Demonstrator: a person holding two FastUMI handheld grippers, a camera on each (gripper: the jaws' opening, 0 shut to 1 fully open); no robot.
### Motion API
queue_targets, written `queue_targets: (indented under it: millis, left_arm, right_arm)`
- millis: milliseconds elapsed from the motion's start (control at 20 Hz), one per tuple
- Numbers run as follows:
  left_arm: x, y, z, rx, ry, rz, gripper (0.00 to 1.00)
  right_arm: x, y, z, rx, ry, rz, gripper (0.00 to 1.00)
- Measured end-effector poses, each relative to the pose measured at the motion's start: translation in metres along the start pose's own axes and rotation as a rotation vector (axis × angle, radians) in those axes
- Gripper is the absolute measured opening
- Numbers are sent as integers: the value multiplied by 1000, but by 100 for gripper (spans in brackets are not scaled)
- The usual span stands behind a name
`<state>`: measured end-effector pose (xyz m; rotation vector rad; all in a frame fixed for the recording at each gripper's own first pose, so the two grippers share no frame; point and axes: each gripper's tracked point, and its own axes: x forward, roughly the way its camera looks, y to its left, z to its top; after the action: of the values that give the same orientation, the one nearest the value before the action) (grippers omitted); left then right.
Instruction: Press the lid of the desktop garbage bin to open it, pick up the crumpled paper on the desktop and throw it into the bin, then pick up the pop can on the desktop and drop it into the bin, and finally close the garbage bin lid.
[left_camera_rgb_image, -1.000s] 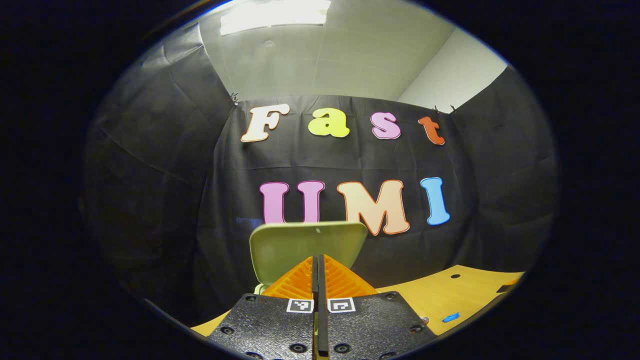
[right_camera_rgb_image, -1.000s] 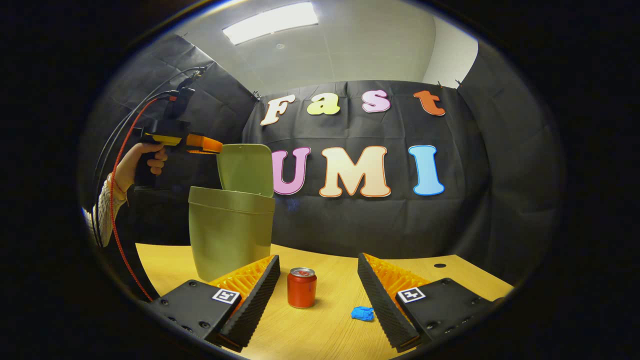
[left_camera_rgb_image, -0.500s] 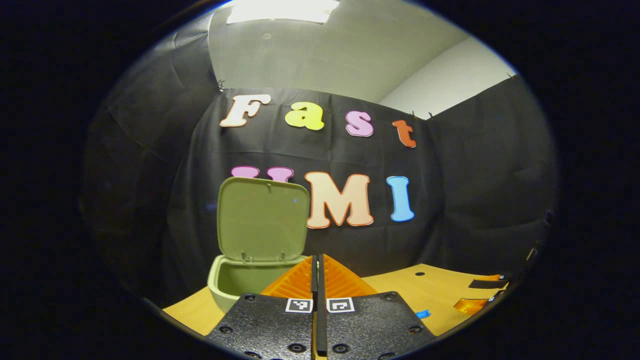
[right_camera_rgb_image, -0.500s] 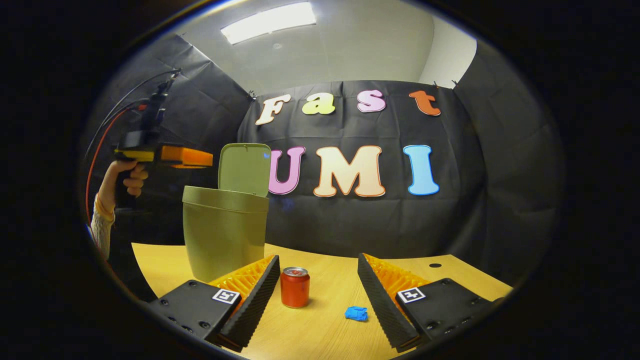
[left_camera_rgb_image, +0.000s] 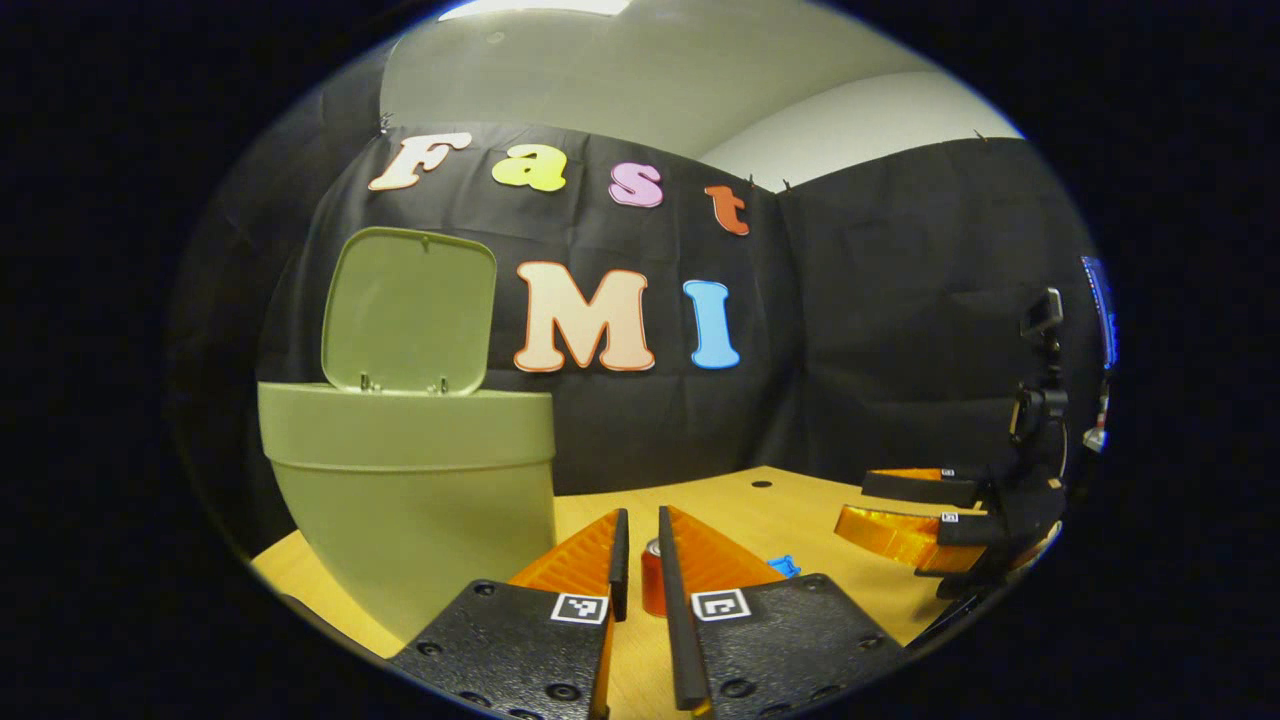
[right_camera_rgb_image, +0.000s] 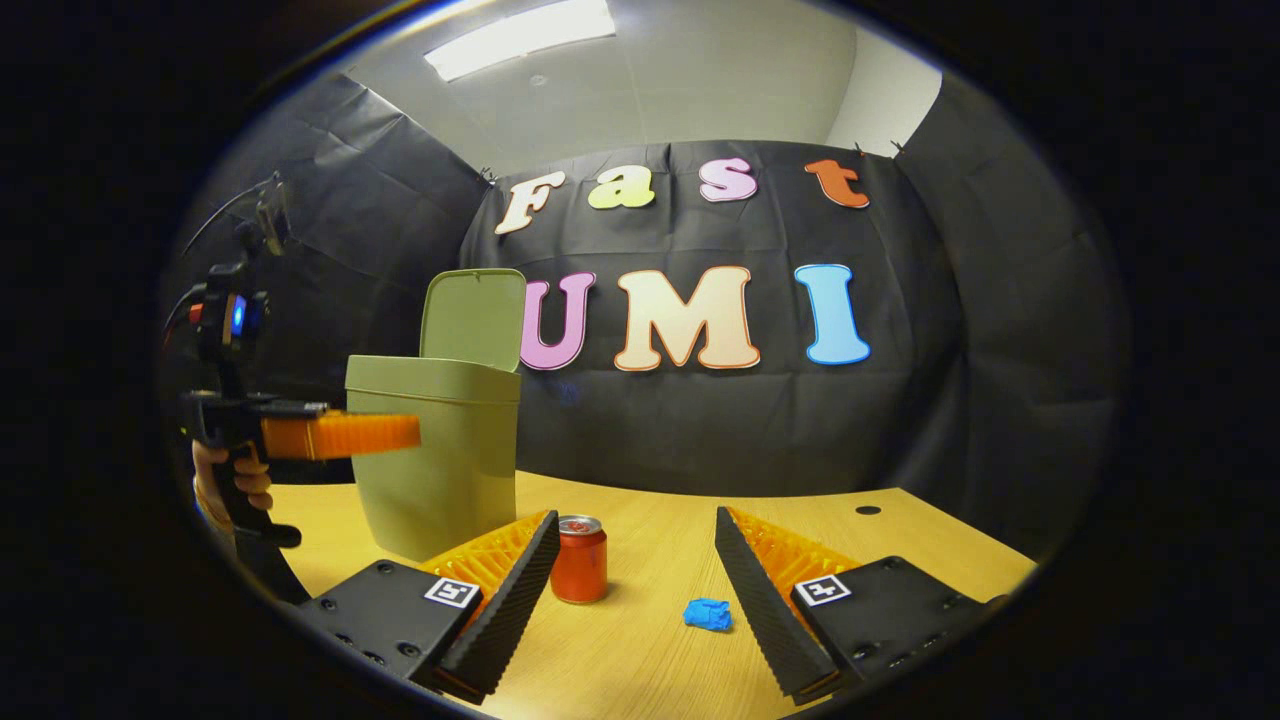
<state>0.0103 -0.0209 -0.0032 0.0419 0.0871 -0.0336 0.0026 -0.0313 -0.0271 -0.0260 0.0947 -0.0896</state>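
Bin lid (right_camera_rgb_image: 472, 318): you have it standing upright and open above the bin (right_camera_rgb_image: 437, 455), toward the table's (right_camera_rgb_image: 650, 640) left rear.
Crumpled paper (right_camera_rgb_image: 708, 614): lies on the table just inside your right gripper's (right_camera_rgb_image: 638, 590) right finger, close to its tip; no clear long axis.
Pop can (right_camera_rgb_image: 578, 558): upright, just beside the left finger of that gripper.
Right gripper jaws: wide, empty.
Left gripper (left_camera_rgb_image: 638, 560): jaws narrowly parted, empty; the can shows through the gap.
Nearer hand: your right, judged; shift slightly right, then descend.
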Motion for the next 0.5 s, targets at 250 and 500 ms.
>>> queue_targets:
  millis: [250, 500]
  left_arm:
    - [4, 2, -32, 4, 60, 27, 36]
    - [6, -1, -37, -6, 58, 25, 81]
  right_arm:
    - [6, -13, -13, -8, 35, -28, 98]
    - [20, -40, -20, -24, 86, -63, 98]
